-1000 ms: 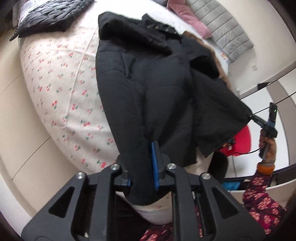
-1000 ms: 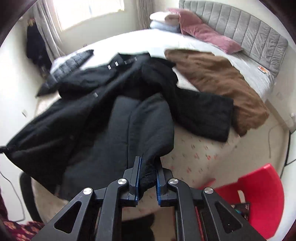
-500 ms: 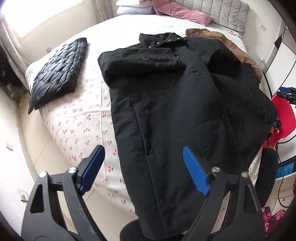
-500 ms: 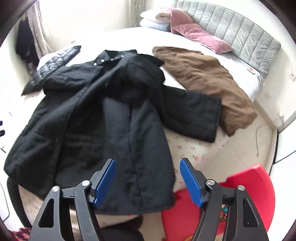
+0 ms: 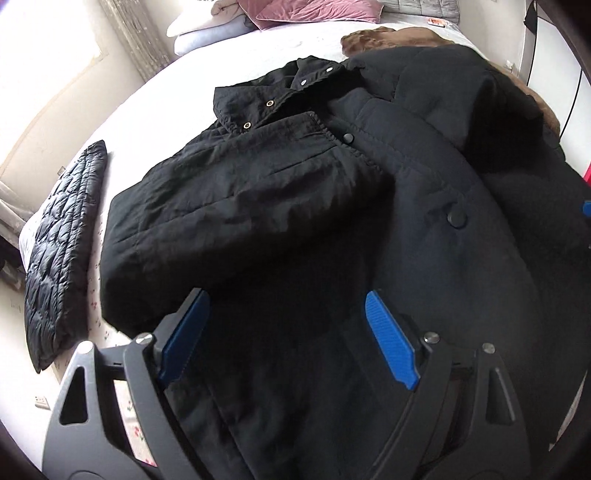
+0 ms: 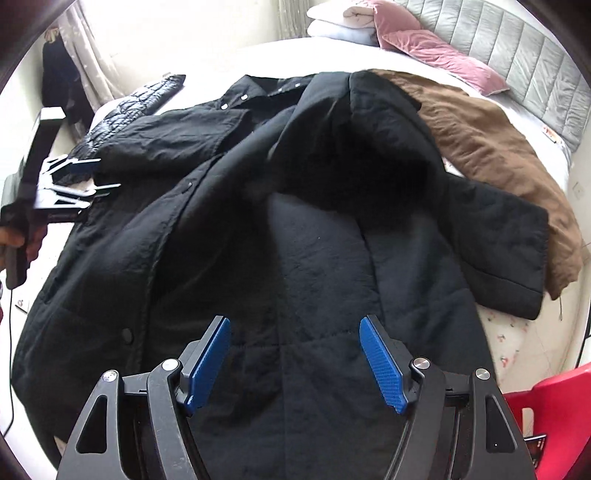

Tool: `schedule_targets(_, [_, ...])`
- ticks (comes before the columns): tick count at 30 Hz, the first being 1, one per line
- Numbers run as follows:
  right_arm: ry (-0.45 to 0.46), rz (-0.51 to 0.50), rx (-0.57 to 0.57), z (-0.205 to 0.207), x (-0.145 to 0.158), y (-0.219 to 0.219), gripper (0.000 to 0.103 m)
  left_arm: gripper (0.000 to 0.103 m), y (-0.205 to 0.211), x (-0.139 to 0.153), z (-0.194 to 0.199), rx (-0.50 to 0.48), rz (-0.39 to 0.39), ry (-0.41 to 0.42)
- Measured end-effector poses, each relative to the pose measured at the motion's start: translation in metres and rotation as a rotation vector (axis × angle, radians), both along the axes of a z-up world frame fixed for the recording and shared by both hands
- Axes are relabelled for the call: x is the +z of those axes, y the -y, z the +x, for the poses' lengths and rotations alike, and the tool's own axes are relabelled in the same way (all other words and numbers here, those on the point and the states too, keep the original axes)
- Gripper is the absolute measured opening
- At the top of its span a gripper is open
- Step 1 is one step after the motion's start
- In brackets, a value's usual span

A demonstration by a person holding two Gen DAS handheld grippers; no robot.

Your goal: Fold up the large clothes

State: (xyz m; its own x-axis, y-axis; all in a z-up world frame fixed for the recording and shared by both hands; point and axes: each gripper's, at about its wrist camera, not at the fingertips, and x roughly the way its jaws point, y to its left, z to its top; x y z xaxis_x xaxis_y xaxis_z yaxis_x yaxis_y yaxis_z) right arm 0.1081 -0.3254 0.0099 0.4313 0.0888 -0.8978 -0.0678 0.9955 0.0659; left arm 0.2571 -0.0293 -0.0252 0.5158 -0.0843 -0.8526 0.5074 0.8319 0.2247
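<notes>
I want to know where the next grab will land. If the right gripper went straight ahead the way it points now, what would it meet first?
Most likely the black coat spread on the bed: the open right gripper points down at the coat's lower middle panel, with nothing else between. How far off the fabric lies is unclear.

This is a bedroom in a home. A big bed [image 6: 524,336] with a white sheet printed with small red cherries fills most of the view. At its head stands a grey padded headboard [image 6: 517,48], and pink pillows [image 6: 436,48] and folded white bedding [image 6: 340,22] lie near it. Behind the bed a curtain [image 5: 133,40] hangs beside a bright window. Clothes are spread on the bed: a black coat [image 6: 295,221], a brown garment [image 6: 491,140] and a quilted black piece [image 5: 62,251].
</notes>
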Motion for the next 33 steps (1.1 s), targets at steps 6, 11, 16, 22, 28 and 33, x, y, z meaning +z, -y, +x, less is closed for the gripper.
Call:
schedule_targets(6, [-0.023,0.045,-0.011,0.016,-0.029,0.007,0.073,0.087,0.016,-0.04,0.05,0.008,0.066,0.009])
schedule_targets(11, [-0.046,0.056,-0.027,0.024,-0.041,0.013,0.073,0.083,0.017,-0.052,0.075,0.063,0.006,0.004])
schedule_targets(16, [-0.056,0.05,-0.027,0.025,-0.042,0.013,0.073,0.017,0.013,-0.037,0.08,0.091,-0.077,0.014])
schedule_targets(22, [-0.07,0.013,-0.016,0.028,-0.035,0.007,0.073,0.011,-0.044,0.045,0.074,0.221,-0.222,0.127])
schedule_targets(28, [-0.054,-0.021,-0.013,0.025,-0.012,0.01,0.073,0.011,-0.168,0.129,0.061,0.457,-0.307,0.291])
schedule_targets(33, [-0.013,-0.02,-0.026,0.019,0.011,0.034,0.073,0.012,-0.277,0.14,0.046,0.691,-0.28,0.341])
